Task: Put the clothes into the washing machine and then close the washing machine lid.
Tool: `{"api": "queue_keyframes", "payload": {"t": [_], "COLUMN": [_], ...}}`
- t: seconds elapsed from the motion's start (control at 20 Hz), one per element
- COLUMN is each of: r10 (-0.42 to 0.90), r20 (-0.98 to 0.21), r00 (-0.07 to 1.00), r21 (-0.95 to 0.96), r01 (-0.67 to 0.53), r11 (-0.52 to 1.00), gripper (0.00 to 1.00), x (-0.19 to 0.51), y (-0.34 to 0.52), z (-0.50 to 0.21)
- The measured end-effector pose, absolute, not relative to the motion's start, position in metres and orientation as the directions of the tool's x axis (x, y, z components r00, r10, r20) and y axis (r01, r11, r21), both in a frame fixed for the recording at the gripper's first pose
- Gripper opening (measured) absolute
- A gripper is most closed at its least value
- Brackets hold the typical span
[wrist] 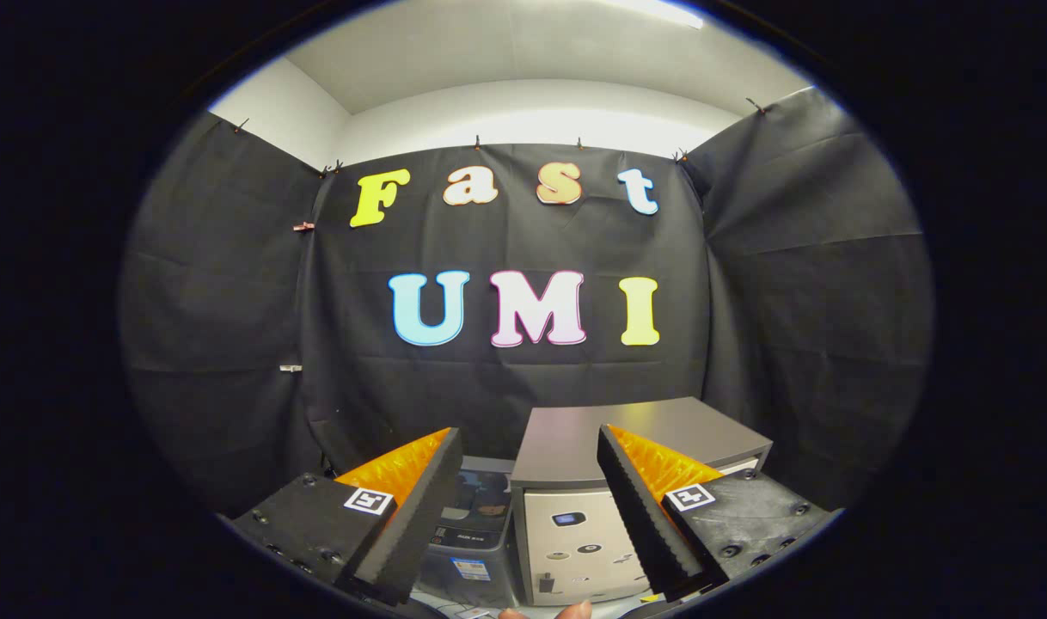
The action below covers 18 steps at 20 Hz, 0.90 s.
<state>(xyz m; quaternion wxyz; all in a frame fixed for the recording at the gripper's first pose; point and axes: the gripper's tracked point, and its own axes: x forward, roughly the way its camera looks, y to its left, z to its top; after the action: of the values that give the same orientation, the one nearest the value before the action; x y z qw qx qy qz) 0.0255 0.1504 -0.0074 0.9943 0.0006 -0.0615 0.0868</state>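
The black cloth wall [523, 378] closes off everything behind the washing machine [627, 447], with a white ceiling [523, 60] above it. I see the washing machine straight ahead, beyond my fingertips, its flat grey lid down and its pale front panel facing me. Just left of the machine, touching or nearly so, sits a dark bin [476, 533]; I cannot tell what it holds. My gripper [528, 456] hangs spread wide, nothing between its fingers. Below the machine's front, a person's fingertip [573, 611] pokes in.
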Motion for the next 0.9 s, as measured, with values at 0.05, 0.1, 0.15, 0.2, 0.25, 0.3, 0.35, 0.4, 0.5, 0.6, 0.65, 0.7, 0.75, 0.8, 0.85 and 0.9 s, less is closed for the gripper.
{"api": "queue_keyframes", "payload": {"t": [0.05, 0.1, 0.15, 0.2, 0.25, 0.3, 0.35, 0.4, 0.5, 0.6, 0.65, 0.7, 0.75, 0.8, 0.85, 0.9], "r10": [0.164, 0.162, 0.161, 0.155, 0.143, 0.132, 0.115, 0.102, 0.078, 0.054, 0.042, 0.031, 0.024, 0.021, 0.018, 0.013], "r20": [0.130, 0.137, 0.139, 0.142, 0.145, 0.150, 0.145, 0.141, 0.131, 0.120, 0.117, 0.116, 0.118, 0.114, 0.108, 0.107], "r00": [0.978, 0.977, 0.977, 0.978, 0.979, 0.980, 0.983, 0.985, 0.988, 0.991, 0.992, 0.993, 0.993, 0.993, 0.994, 0.994], "r21": [-0.011, -0.005, 0.005, 0.010, 0.011, 0.012, 0.016, 0.021, 0.037, 0.044, 0.049, 0.056, 0.063, 0.065, 0.063, 0.062], "r01": [-0.164, -0.163, -0.164, -0.158, -0.146, -0.135, -0.119, -0.106, -0.084, -0.059, -0.048, -0.038, -0.032, -0.028, -0.025, -0.019], "r11": [0.986, 0.987, 0.986, 0.987, 0.989, 0.991, 0.993, 0.994, 0.996, 0.997, 0.998, 0.998, 0.998, 0.997, 0.998, 0.998], "gripper": [0.99, 0.99, 0.99, 0.99, 0.99, 0.99, 0.99, 0.99, 0.99, 0.99, 0.99, 0.99, 0.99, 0.99, 0.99, 0.99], "x": [0.022, 0.018, 0.014, 0.012, 0.011, 0.010, 0.009, 0.010, 0.010, 0.010, 0.010, 0.010, 0.010, 0.010, 0.009, 0.008], "y": [0.145, 0.141, 0.138, 0.132, 0.125, 0.117, 0.108, 0.101, 0.088, 0.074, 0.067, 0.061, 0.057, 0.055, 0.052, 0.050], "z": [-0.004, -0.001, 0.001, 0.004, 0.005, 0.007, 0.008, 0.005, 0.005, 0.004, 0.004, 0.006, 0.007, 0.007, 0.005, 0.005]}}
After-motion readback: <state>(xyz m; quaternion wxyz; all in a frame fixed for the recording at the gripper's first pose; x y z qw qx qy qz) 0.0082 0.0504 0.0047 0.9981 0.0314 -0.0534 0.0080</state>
